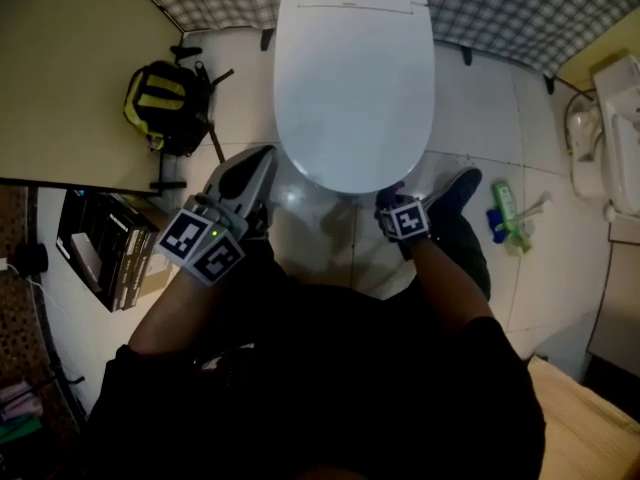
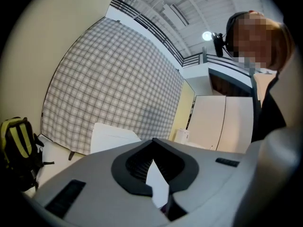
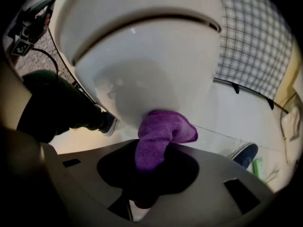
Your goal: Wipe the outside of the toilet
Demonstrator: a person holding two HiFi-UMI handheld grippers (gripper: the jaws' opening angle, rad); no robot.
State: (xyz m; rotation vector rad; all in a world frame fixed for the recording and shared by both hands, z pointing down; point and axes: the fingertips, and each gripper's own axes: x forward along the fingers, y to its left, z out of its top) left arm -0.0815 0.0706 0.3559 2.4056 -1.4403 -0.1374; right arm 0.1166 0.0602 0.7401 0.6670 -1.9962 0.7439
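While the right gripper clenched a purple cloth and pressed it against the lower front of the toilet bowl, the left gripper hovered just beside the bowl's left front, jaws closed on nothing. In the head view the lid's rim hid nearly all of the cloth and the bowl's base.

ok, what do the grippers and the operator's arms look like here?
Both have light grey shells with black pads at the jaws. The left gripper carries a cube of black-and-white square markers with a small green light. The right gripper has a similar marker cube. Dark top, forearms uncovered. No cables visible.
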